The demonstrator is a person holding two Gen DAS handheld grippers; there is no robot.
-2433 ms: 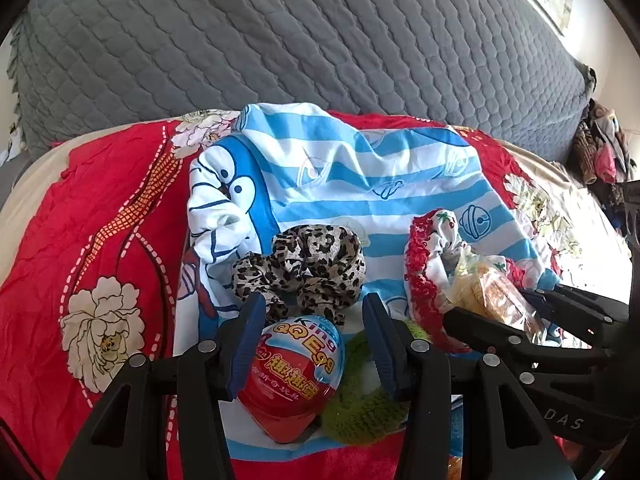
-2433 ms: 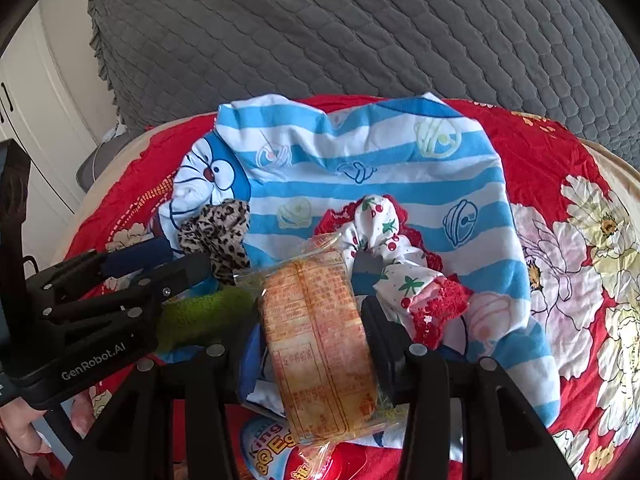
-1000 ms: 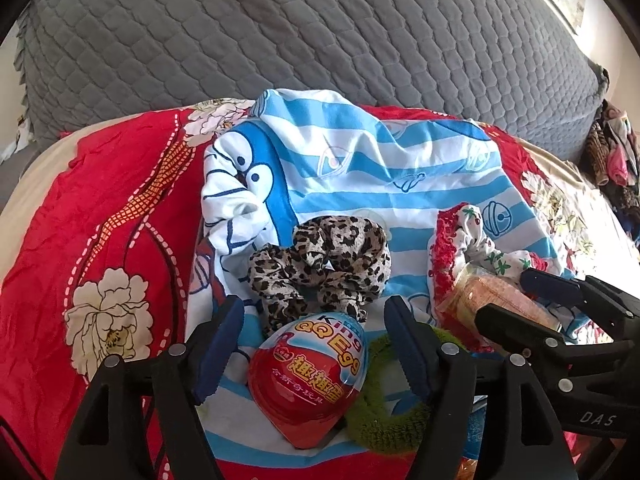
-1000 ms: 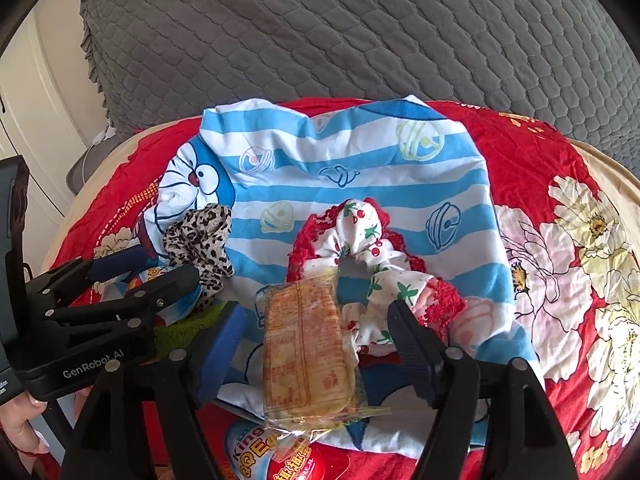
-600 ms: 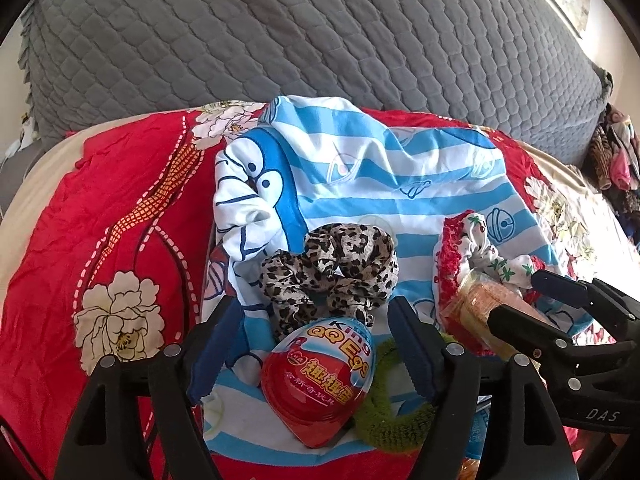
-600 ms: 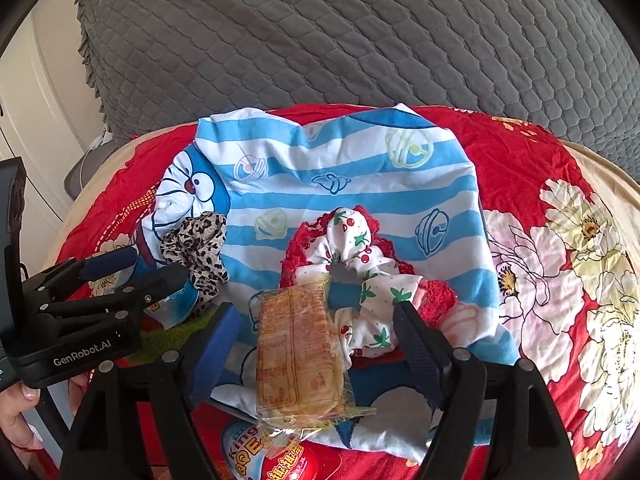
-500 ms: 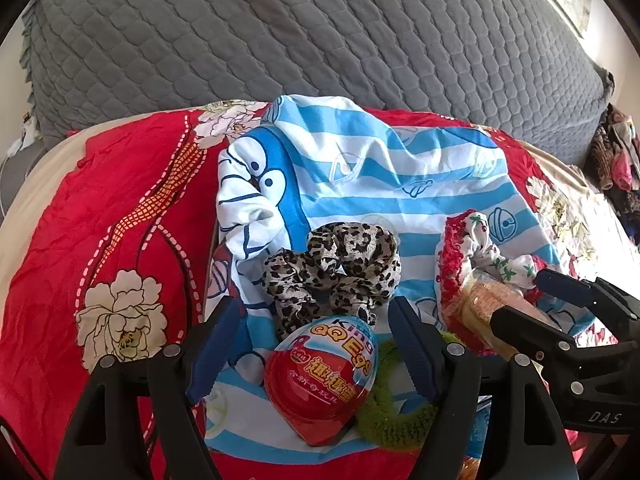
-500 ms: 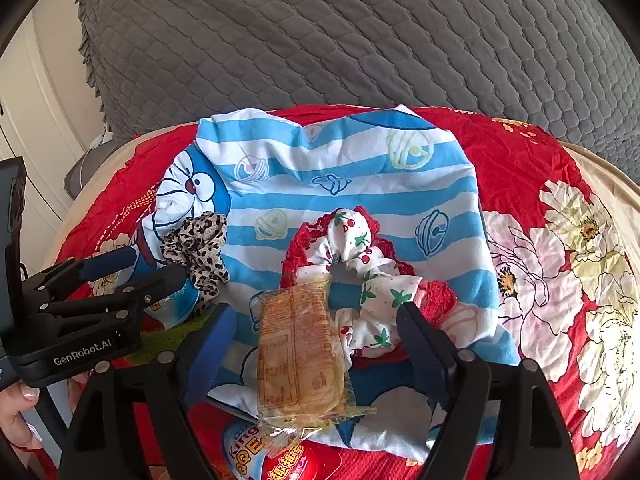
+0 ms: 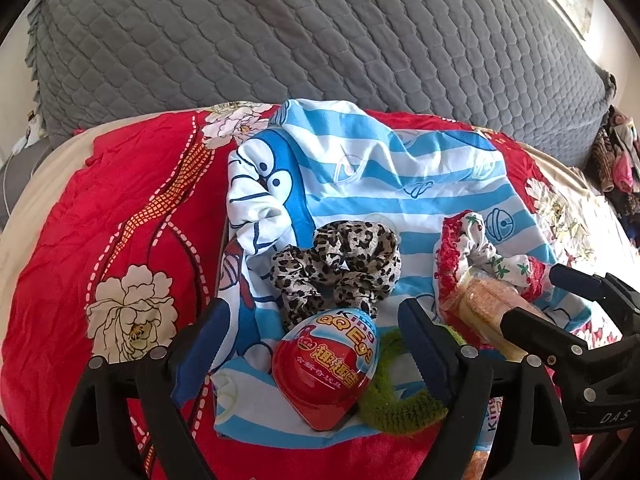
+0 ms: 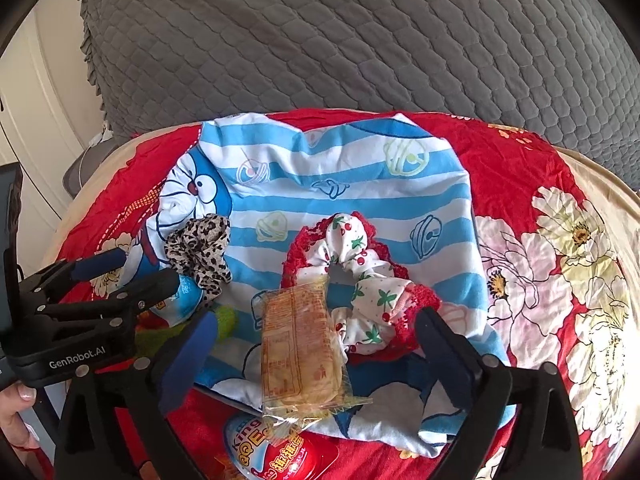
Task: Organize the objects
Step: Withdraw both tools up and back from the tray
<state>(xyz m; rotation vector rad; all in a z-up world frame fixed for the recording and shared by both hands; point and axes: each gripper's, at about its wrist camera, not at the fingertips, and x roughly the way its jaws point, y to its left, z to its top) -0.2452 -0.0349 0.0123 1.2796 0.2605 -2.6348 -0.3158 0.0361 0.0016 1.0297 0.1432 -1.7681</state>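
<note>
A blue-striped Doraemon cloth (image 9: 400,184) (image 10: 340,184) lies on a red flowered bedspread (image 9: 120,208). On it lie a leopard scrunchie (image 9: 340,268) (image 10: 200,248), a cherry-print scrunchie (image 9: 476,252) (image 10: 360,276), a wrapped orange snack cake (image 10: 298,344) (image 9: 484,304), a red toy egg (image 9: 326,364) and a green scrunchie (image 9: 396,396). My left gripper (image 9: 312,328) is open, its jaws on either side of the egg and not touching it. My right gripper (image 10: 316,328) is open around the snack cake, apart from it. A second red egg (image 10: 276,452) lies at the near edge.
A grey quilted headboard cushion (image 9: 320,40) (image 10: 360,40) rises behind the bed. Clothes are piled at the far right (image 9: 616,152). A white cupboard (image 10: 24,120) stands to the left of the bed.
Both grippers have opened, releasing the egg and the snack cake onto the cloth, and have drawn back a little toward me.
</note>
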